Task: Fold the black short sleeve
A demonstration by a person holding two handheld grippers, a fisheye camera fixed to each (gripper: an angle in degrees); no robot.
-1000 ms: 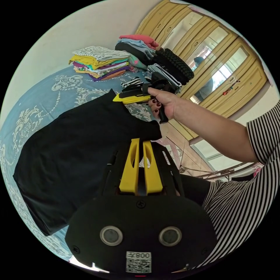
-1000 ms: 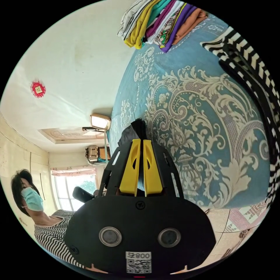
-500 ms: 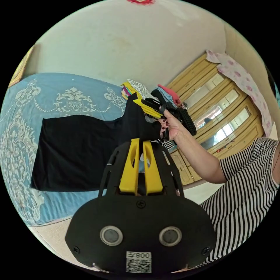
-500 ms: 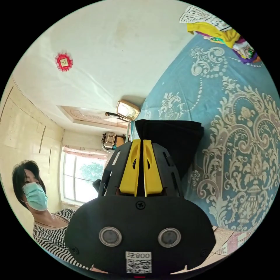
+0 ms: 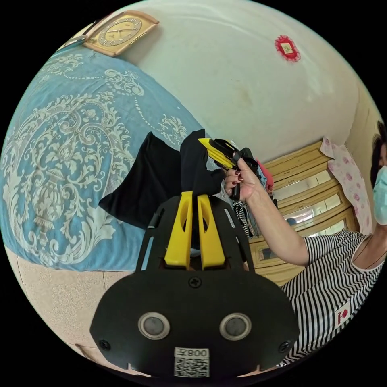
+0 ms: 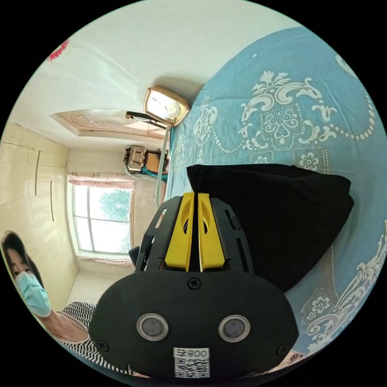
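Black short sleeve (image 6: 282,217) between both jaws

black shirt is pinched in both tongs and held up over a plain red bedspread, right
Not quite: the bedspread is blue with a pale ornate pattern, not plain red, as the right gripper view shows. The rest holds: the black shirt is pinched in the right tongs there, and in the left gripper view the left tongs clamp it too.

I am seeing the shirt (image 5: 141,189) lying on the bedspread (image 5: 60,161), its near corners lifting off it in both grippers; the clock (image 5: 121,32) is leaning at the bedspread's far edge.
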